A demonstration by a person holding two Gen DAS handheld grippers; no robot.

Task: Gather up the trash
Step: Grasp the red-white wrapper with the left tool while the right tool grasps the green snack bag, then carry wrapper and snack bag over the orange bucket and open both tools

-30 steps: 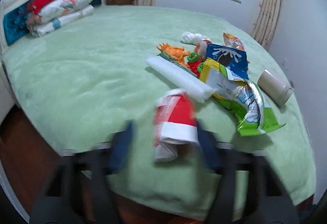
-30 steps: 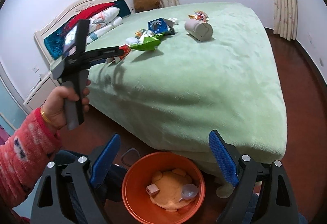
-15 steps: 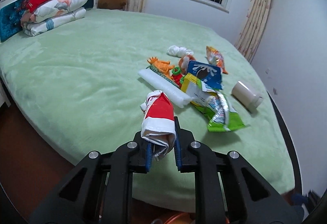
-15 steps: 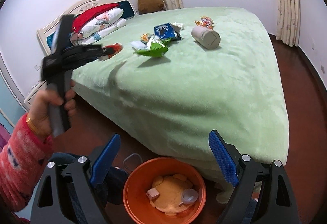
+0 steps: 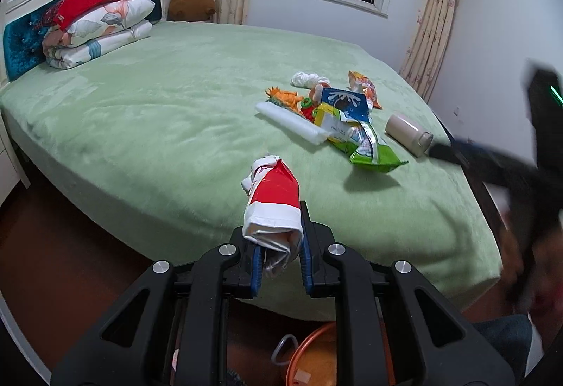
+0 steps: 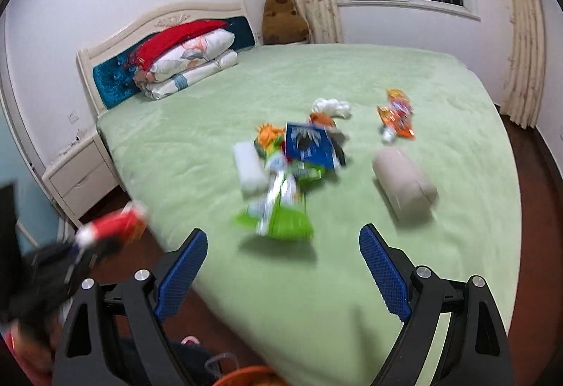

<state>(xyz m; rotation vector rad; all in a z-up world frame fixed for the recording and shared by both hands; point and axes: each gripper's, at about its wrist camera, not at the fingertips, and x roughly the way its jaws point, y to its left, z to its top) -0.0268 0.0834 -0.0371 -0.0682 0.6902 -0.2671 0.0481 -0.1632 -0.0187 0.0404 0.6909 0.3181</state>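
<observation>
The left hand-held gripper point(image 5: 278, 254) pinches a crumpled red-and-white wrapper point(image 5: 272, 206) by its near end, held in the air over the near edge of the bed point(image 5: 158, 111), above the orange bin point(image 5: 316, 358) on the floor. The right hand-held gripper point(image 6: 281, 273) stands spread and empty, facing the green packet point(image 6: 281, 210) in the far litter pile. The grip is shallow, so the limp wrapper could slip and miss the bin. The bed around the pile lies open; the beige bottle point(image 6: 404, 189) to the right could roll.
</observation>
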